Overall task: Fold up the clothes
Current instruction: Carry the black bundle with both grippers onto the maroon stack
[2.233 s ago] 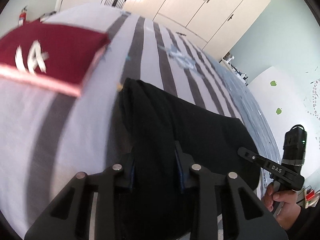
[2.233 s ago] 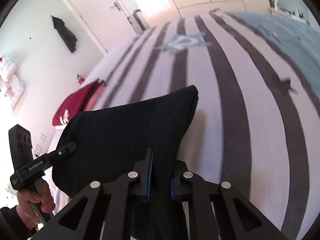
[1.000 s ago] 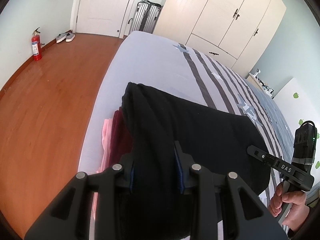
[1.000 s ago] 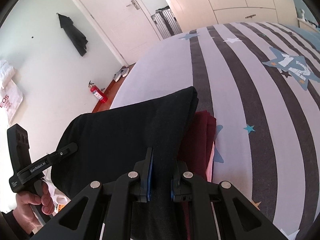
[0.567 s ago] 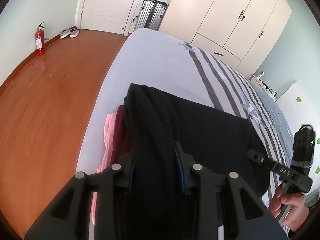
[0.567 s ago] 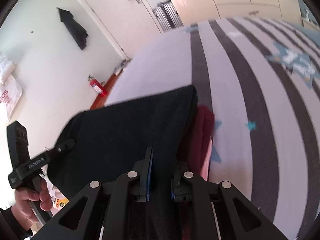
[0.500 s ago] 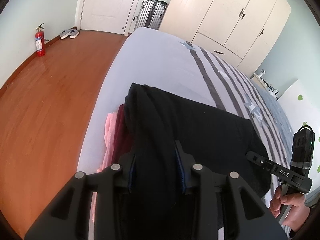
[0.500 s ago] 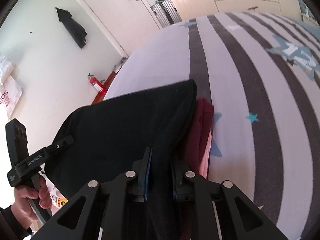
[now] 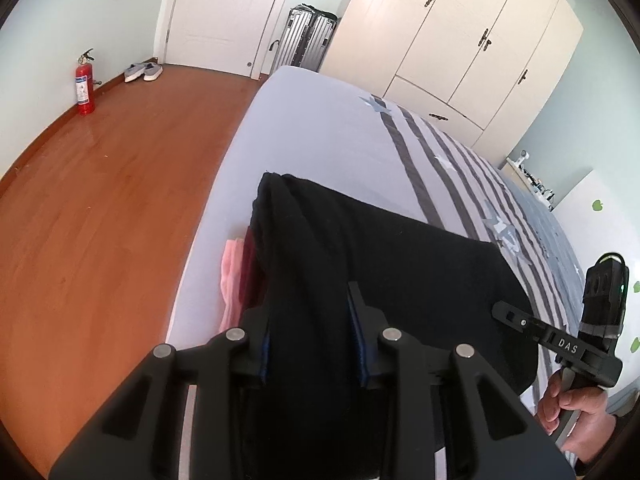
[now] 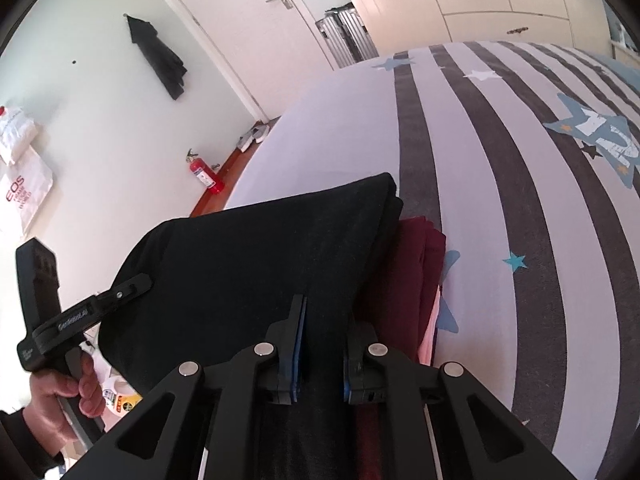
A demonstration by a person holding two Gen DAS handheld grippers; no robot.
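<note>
A folded black garment (image 9: pixel 380 272) (image 10: pixel 248 264) hangs stretched between both grippers near the left edge of the striped bed (image 9: pixel 320 132) (image 10: pixel 500 200). My left gripper (image 9: pixel 310 320) is shut on its near left edge. My right gripper (image 10: pixel 324 320) is shut on its near right edge. Just under the garment lies a folded maroon garment (image 10: pixel 416 272) (image 9: pixel 250 264) on top of a pink one (image 9: pixel 231 276). Whether the black garment rests on them I cannot tell. Each view shows the other gripper at the garment's far corner, held by a hand (image 9: pixel 572 404) (image 10: pixel 60 396).
The wooden floor (image 9: pixel 100 200) drops away left of the bed edge. A red fire extinguisher (image 9: pixel 84 84), shoes (image 9: pixel 142 72), a silver suitcase (image 9: pixel 308 36) and a white wardrobe (image 9: pixel 460 40) stand along the far walls. Striped bedding stretches off to the right.
Both grippers carried the black garment leftward across the bed until it came over the maroon and pink stack at the edge. Over the last second it has hardly moved.
</note>
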